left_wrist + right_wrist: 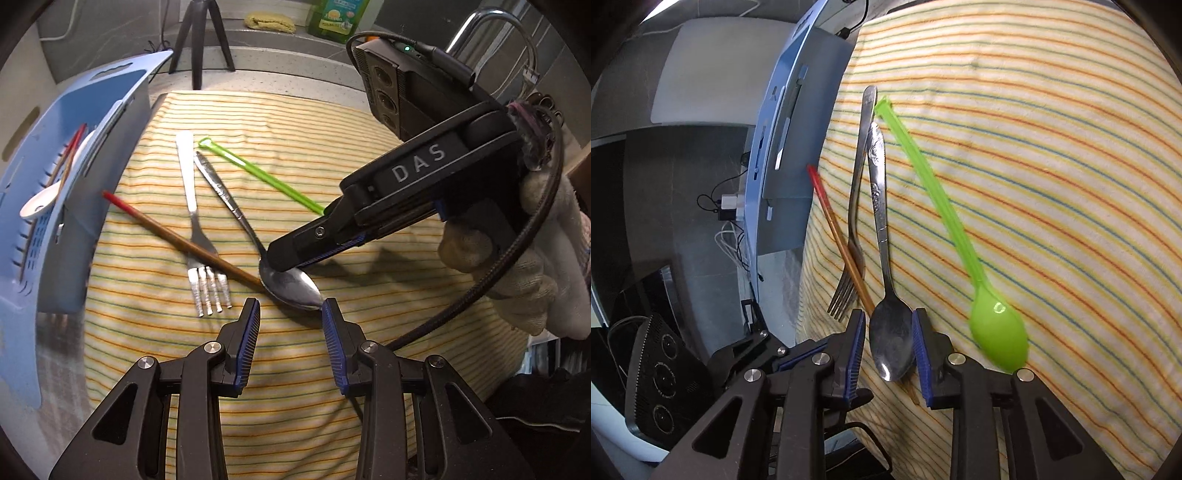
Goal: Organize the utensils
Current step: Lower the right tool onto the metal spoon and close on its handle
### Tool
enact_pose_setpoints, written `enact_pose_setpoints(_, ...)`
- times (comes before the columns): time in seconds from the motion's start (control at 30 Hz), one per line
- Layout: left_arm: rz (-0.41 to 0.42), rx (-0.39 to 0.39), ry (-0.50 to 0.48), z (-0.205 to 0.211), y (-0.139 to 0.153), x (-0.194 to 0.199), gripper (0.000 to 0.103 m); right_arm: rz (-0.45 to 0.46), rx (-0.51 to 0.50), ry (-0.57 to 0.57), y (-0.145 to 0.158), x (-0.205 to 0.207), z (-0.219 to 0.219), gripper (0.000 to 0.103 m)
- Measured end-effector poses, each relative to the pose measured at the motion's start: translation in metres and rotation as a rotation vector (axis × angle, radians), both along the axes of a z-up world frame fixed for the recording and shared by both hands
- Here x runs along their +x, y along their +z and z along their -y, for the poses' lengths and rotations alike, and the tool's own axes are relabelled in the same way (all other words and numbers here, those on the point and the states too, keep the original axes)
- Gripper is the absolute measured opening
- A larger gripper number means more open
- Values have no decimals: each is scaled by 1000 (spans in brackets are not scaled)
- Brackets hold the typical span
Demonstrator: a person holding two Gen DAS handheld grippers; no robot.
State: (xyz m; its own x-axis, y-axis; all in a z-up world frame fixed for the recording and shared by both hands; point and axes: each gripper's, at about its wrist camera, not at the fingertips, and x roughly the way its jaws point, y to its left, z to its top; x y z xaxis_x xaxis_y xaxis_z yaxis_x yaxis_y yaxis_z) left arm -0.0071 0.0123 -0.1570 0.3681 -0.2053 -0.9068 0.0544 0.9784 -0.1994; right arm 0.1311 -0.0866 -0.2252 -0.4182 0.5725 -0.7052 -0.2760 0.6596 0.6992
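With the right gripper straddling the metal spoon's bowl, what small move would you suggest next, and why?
Probably close the right gripper on the metal spoon: its bowl lies between the blue pads with a gap at the left one, still on the striped cloth.

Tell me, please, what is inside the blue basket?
Inside the blue basket lie a white spoon and a red-tipped chopstick. The basket's wall covers the rest of the inside, so further utensils cannot be seen.
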Motion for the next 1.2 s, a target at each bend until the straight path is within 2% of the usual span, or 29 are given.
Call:
enact_pose_setpoints(0.07, -6, 3, 6, 0, -2, -1, 33, -4, 0, 18, -1, 0, -3, 24)
enact_pose_setpoints(0.17, -9, -1, 3, 3, -3, -3, 33, 48, -12, 21, 5, 6, -7, 24)
enact_pose_setpoints(0.4, -24, 10, 31, 12, -14, 2, 33, 96, -21, 29, 6, 24, -22, 24)
enact_pose_setpoints(0.67, 8, 108, 1, 24, -15, 6, 33, 120, 0, 63, 2, 34, -41, 24)
enact_pose_setpoints(0.9, 20, 134, 11, 10, -12, 9, 33, 104, 34, 37, -1, 38, -39, 23)
enact_pose_setpoints(1.07, 23, 148, 5, 3, -7, 14, 33, 93, 39, 8, -5, 44, -34, 17)
enact_pose_setpoints(1.2, 20, 121, -20, 3, -5, 24, 33, 58, 53, -17, -10, 49, -30, 16)
